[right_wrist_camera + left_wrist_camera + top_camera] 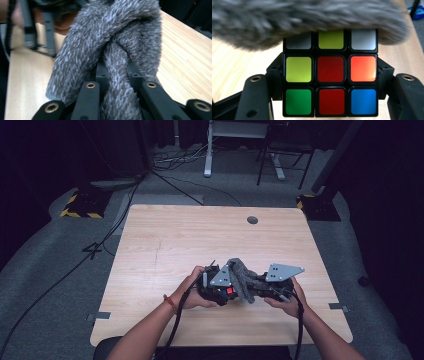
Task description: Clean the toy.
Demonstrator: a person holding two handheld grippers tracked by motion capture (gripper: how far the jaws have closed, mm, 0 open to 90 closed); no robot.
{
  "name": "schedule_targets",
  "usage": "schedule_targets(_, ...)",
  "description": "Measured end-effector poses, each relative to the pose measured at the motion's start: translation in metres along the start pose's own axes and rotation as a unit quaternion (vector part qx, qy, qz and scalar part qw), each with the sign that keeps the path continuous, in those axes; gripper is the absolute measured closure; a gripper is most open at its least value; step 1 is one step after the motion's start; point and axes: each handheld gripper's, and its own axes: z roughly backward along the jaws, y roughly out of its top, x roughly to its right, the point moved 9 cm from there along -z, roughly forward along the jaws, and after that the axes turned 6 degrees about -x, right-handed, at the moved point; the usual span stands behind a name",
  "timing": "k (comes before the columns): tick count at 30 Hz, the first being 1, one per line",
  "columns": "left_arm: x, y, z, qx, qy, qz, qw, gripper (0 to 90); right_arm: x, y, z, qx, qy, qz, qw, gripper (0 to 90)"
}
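The puzzle cube (330,73) sits clamped between the two black jaws of the left gripper (330,82), its jaws pressed against the cube's left and right sides. The left gripper view gives the face square-on: grey, yellow-green and white tiles along the top row, yellow-green, red and orange across the middle, green, red and blue along the bottom. No logo or lettering can be read on any tile. The cube has no long axis; that face looks straight back along the jaws, its rows level.

A grey fuzzy cloth (112,52) drapes over the cube's top edge, seen as a blurred band in the left gripper view. The right gripper view shows what that one cannot: the right gripper (117,82) is closed on a twisted bunch of the cloth, which runs lengthwise away from the jaws and crosses over itself.

In the high view the cloth (242,277) lies humped between the two grippers, with only a small red spot of the cube (229,290) peeping out. Both hands hold them near the front middle of the wooden table (190,235)
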Motion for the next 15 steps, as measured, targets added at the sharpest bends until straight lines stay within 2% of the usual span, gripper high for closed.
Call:
schedule_targets(2,0.002,0.001,0.001,0.000,-0.001,-0.002,1.0000,33.5,0.006,-0.005,-0.003,-0.010,-0.007,-0.002,0.9999,77.1)
schedule_targets(7,0.001,0.003,0.007,0.012,-0.005,0.001,0.9999,33.5,0.013,-0.021,-0.008,-0.032,0.000,-0.024,0.9992,77.1)
schedule_targets(9,-0.003,0.003,0.010,0.019,-0.002,0.005,0.9998,33.4,0.012,-0.025,-0.009,-0.043,0.002,-0.023,0.9988,77.1)
schedule_targets(13,-0.009,-0.001,0.015,0.018,0.008,0.014,0.9997,33.4,0.004,-0.028,-0.011,-0.046,0.018,-0.021,0.9986,77.0)
schedule_targets(15,-0.011,-0.003,0.016,0.019,0.007,0.019,0.9996,33.4,0.000,-0.025,-0.011,-0.041,0.024,-0.017,0.9987,76.9)
